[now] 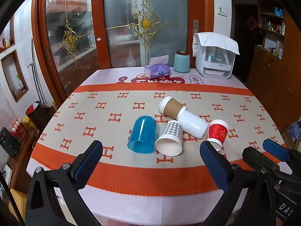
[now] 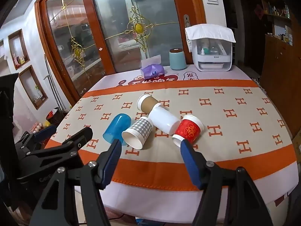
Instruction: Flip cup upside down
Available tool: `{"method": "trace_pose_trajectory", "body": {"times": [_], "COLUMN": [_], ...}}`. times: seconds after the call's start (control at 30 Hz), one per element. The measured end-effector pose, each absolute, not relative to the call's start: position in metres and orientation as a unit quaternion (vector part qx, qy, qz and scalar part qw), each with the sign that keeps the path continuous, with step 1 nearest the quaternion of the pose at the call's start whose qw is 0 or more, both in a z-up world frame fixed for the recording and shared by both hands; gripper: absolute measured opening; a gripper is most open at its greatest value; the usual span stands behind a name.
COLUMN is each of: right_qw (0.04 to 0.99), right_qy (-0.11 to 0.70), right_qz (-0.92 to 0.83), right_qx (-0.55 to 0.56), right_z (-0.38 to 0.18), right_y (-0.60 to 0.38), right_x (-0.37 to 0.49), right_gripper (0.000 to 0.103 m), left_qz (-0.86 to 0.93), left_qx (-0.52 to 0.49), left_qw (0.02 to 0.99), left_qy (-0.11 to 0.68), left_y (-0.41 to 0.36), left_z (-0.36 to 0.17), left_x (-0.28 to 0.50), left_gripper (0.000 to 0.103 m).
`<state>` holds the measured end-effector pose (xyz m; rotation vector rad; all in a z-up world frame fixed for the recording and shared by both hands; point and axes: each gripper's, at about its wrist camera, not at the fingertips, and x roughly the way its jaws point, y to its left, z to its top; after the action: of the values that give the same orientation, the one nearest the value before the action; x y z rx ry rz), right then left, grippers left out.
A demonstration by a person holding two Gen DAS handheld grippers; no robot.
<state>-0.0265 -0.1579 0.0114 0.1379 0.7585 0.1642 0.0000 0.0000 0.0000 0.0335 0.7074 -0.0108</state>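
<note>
Several cups lie on their sides on the H-patterned cloth: a blue plastic cup, a grey checked paper cup, a white cup, a brown-sleeved cup and a red paper cup. My left gripper is open and empty, above the table's near edge, in front of the blue and checked cups. My right gripper is open and empty, in front of the checked and red cups. It also shows at the right of the left wrist view.
At the table's far edge stand a purple tissue pack, a teal canister and a white appliance with a towel on it. Glass doors stand behind. A wooden cabinet is on the right.
</note>
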Motion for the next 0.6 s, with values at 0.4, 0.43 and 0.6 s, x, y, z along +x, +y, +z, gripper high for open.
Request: {"method": "trace_pose_trajectory", "body": {"times": [0.4,0.43,0.6], "right_qw": [0.914,0.914,0.913], "right_qy": [0.389,0.39,0.392], "right_qz": [0.083,0.084,0.084], "right_qx": [0.078,0.077,0.074], "right_z": [-0.001,0.0,-0.002], "right_y": [-0.16,-0.16,-0.152], "right_x": [-0.03,-0.03,-0.028], "right_gripper": [0.065,0.065,0.065], "left_qz": [-0.006,-0.006,-0.002], "left_qx": [0.01,0.008,0.003], "left_qw": [0.931,0.931,0.926], "left_qy": [0.365,0.365,0.379], "left_y": [0.001,0.0,0.007], "left_z": [-0.017,-0.017,-0.014], "left_x": [-0.005,-0.006,0.0], "left_gripper": [0.102,0.102,0.102]}}
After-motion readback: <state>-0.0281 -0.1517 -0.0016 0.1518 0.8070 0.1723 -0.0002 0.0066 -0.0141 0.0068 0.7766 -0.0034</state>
